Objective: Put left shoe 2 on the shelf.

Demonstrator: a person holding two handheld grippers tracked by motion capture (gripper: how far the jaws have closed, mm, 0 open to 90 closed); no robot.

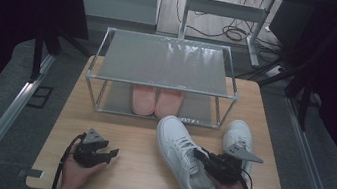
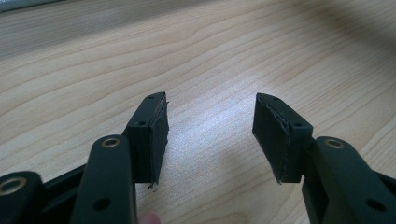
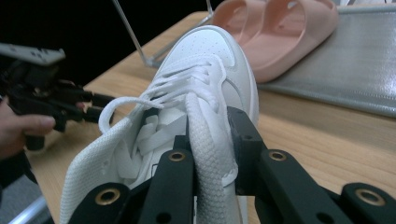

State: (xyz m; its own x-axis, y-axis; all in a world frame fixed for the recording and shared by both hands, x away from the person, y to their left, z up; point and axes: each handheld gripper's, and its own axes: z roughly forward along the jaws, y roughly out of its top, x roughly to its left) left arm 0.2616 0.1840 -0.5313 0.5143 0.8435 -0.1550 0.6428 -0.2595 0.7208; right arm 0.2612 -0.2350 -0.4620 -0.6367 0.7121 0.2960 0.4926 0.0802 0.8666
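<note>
A white sneaker [image 1: 182,155] lies on the wooden table [image 1: 135,170], toe toward the shoe rack. My right gripper [image 1: 206,162] is shut on the sneaker's collar wall [image 3: 205,140], one jaw inside the shoe and one outside. A second white sneaker [image 1: 237,135] lies behind the right hand. My left gripper [image 1: 111,154] rests at the table's front left, open, with bare wood between its pads [image 2: 159,135]; it also appears far left as the left gripper [image 3: 95,109] in the right gripper view.
A metal two-shelf rack [image 1: 161,76] stands at the table's back, with a pair of pink slippers [image 1: 155,101] on its lower shelf. Pink slippers [image 3: 275,32] lie just beyond the sneaker's toe. Dark curtains flank the table.
</note>
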